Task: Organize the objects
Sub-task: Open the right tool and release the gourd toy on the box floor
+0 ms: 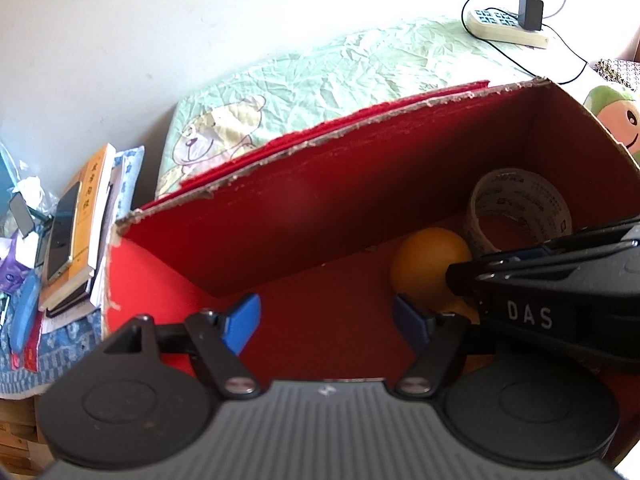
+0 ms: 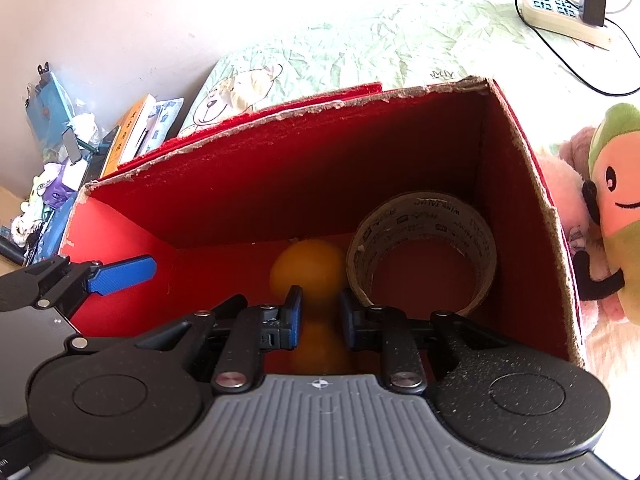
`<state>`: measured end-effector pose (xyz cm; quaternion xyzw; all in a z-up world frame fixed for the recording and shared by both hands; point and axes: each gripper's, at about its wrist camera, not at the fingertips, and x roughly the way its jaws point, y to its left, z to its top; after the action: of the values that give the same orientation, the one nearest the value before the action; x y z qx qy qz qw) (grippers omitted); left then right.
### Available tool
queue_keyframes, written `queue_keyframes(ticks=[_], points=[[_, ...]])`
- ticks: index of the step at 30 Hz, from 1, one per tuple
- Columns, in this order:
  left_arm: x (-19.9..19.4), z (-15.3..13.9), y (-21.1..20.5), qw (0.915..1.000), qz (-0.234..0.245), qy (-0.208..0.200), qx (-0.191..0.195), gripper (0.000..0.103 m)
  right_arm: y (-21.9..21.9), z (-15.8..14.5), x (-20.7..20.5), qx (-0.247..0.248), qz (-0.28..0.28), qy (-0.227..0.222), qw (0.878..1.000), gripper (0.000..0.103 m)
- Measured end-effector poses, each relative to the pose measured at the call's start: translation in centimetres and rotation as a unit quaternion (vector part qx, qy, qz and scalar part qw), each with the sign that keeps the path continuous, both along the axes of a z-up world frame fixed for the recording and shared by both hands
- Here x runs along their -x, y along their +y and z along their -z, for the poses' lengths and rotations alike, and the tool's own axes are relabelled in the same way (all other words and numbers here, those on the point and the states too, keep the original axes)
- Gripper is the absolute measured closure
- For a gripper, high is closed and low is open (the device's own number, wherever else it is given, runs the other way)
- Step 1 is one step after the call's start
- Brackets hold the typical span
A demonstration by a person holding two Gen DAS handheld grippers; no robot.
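Red cardboard box (image 2: pixel 280 184) on the bed, open top. Contents: tape roll (image 2: pixel 424 248) on edge in the right far corner; orange ball (image 2: pixel 308 268) just beside it. My left tongs (image 1: pixel 326 322) hang open and empty over the box floor. My right tongs (image 2: pixel 320 316) stand narrowly parted around a blurred orange shape, possibly a second ball; contact unclear.

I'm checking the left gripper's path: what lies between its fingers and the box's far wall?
In the left wrist view, only bare red box floor lies between the left gripper and the far wall; the orange ball sits off to the right.
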<state>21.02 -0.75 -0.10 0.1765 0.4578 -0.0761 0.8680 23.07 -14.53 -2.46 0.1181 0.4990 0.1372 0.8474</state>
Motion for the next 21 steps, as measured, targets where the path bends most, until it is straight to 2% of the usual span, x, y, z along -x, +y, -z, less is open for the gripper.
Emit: queue_keyframes(ticks=[21], points=[[0.10,-0.26,0.18,0.9999,0.011,-0.006,0.006,0.023,-0.11,0.01,0.08,-0.020,0.007,-0.003,1.000,0.078]])
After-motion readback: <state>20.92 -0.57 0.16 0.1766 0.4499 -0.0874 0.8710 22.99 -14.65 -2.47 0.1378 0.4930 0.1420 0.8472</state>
